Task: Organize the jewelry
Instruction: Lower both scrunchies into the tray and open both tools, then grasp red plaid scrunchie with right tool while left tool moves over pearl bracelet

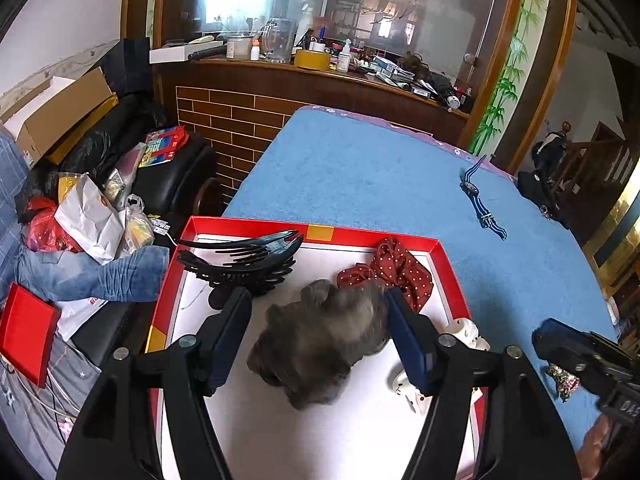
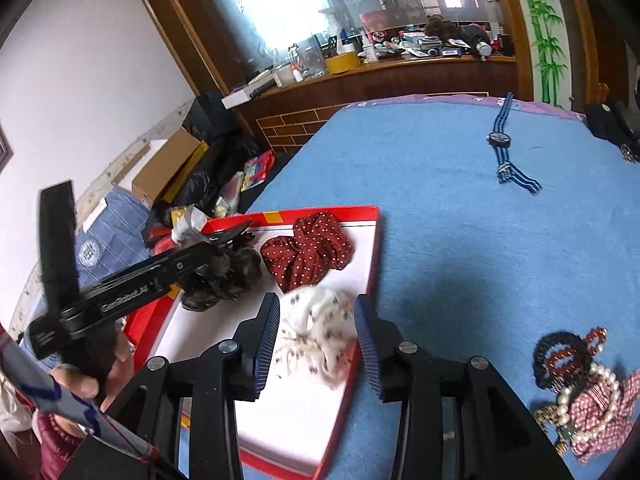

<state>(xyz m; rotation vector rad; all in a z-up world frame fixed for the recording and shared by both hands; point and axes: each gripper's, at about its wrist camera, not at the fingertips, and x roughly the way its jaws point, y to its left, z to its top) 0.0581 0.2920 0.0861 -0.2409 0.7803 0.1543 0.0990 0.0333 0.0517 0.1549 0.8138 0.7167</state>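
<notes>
A red-rimmed tray (image 1: 256, 225) with a white floor lies on the blue cloth. In it are a black claw clip (image 1: 240, 260), a red dotted scrunchie (image 1: 390, 270) and a fuzzy grey scrunchie (image 1: 316, 348). My left gripper (image 1: 318, 300) is open around the grey scrunchie, which rests on the tray floor, with a gap at the left pad. My right gripper (image 2: 316, 304) is open around a white patterned scrunchie (image 2: 316, 340). It lies at the tray's right rim (image 2: 340, 211), with neither pad pressing on it.
A watch (image 2: 504, 148) with a blue striped strap lies far out on the cloth. At the near right is a heap with a black and red clip (image 2: 560, 360), a pearl bracelet (image 2: 592, 392) and a pink checked scrunchie (image 2: 600, 416). Clutter lies beyond the table's left edge.
</notes>
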